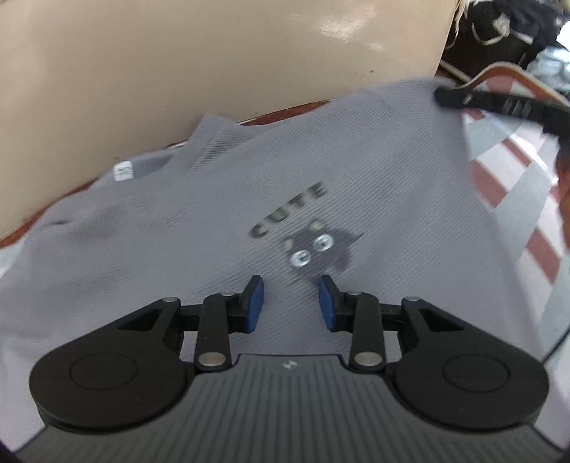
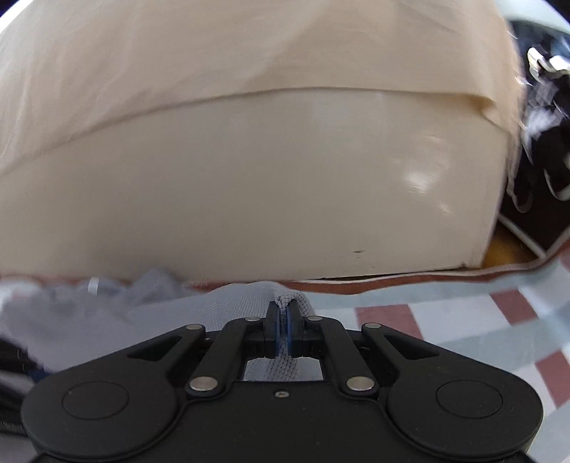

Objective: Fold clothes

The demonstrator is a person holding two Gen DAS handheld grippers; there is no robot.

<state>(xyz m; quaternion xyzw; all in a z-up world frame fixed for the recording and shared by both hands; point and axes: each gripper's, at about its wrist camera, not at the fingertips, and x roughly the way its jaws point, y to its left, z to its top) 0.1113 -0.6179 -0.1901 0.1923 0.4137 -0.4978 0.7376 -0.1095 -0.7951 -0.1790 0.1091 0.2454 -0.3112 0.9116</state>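
Note:
A grey T-shirt (image 1: 221, 199) with the word CUTE and a dark cat print lies spread on a checked cloth. My left gripper (image 1: 291, 302) hovers over the shirt just below the print, its blue pads apart with only flat fabric beneath them. In the left wrist view the right gripper (image 1: 441, 95) reaches in at the shirt's upper right edge. In the right wrist view my right gripper (image 2: 283, 331) is shut on a pinched fold of the grey T-shirt (image 2: 199, 313), and the ribbed fabric pokes out above the pads.
A glossy beige panel (image 1: 213, 53) draped with beige fabric (image 2: 178, 53) stands right behind the shirt. The red, white and grey checked cloth (image 2: 463, 320) covers the surface to the right. Dark clutter (image 1: 506, 28) sits at the far upper right.

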